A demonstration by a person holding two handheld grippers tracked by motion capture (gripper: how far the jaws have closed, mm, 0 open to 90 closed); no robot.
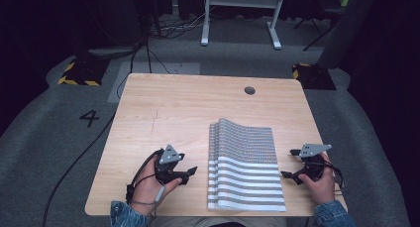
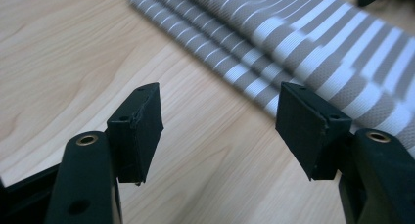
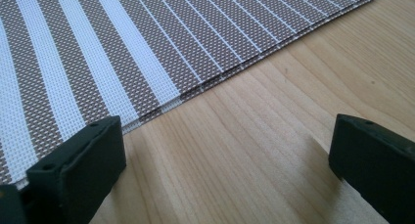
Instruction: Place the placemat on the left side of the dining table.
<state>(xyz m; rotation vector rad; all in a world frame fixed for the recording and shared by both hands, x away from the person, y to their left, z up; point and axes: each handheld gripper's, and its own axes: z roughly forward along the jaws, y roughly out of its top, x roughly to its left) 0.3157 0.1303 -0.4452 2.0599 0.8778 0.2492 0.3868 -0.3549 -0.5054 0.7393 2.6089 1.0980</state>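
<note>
A folded grey-and-white striped woven mat (image 1: 245, 162) lies on the wooden table (image 1: 178, 108), near the front edge, right of centre. My left gripper (image 1: 189, 173) rests on the table just left of the mat, jaws open and pointing at its folded left edge. In the left gripper view the mat (image 2: 313, 43) lies ahead of the left gripper (image 2: 220, 131), with bare wood between the jaws. My right gripper (image 1: 289, 176) sits at the mat's right edge, open. In the right gripper view the mat (image 3: 122, 48) reaches the near jaw of the right gripper (image 3: 225, 160).
The table has a round cable hole (image 1: 249, 90) at the back right. Grey carpet floor surrounds it, with a cable (image 1: 74, 162) trailing on the left, a white desk frame (image 1: 240, 19) behind, and yellow-black taped blocks (image 1: 79, 71).
</note>
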